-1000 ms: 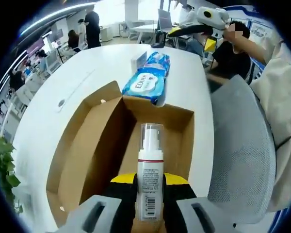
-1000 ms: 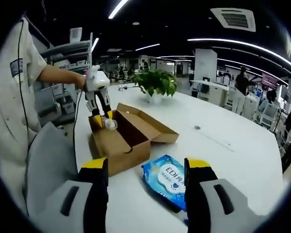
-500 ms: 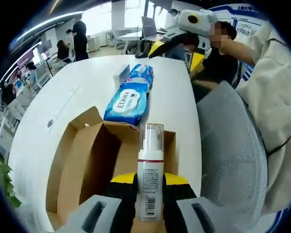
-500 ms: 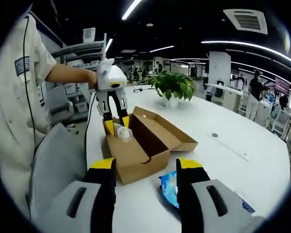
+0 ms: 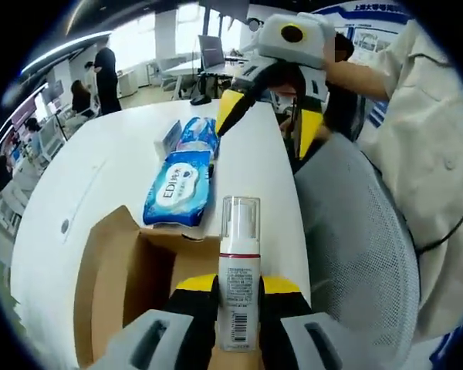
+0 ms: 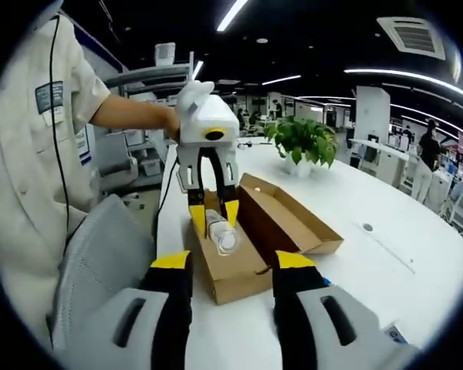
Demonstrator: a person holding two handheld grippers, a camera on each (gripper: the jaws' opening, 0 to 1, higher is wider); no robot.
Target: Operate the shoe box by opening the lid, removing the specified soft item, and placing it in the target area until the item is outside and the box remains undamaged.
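In the left gripper view, a white pump bottle [image 5: 239, 277] with a clear cap is clamped upright between the yellow-tipped jaws of the left tongs [image 5: 239, 297]; its base is hidden between them. Below it the open box [image 5: 127, 285] is seen, cut off at the bottom edge, so its contents cannot be made out. Just beyond the box, a blue wipes pack [image 5: 179, 187] lies on the white desk [image 5: 100, 169], with a second blue pack [image 5: 197, 135] and a small white carton [image 5: 167, 139] past it. The right tongs [image 5: 266, 123] are seen at the top, jaws spread, held over the desk's edge beside a grey mesh chair [image 5: 355, 262].

In the right gripper view, the right tongs [image 6: 230, 266] are parted with nothing between them. The left tongs [image 6: 214, 214] are seen holding the bottle [image 6: 221, 231] above the near end of the box [image 6: 251, 239], whose lid [image 6: 297, 220] lies folded open. A potted plant [image 6: 305, 142] stands farther back. A blue corner at the lower right is largely cut off.
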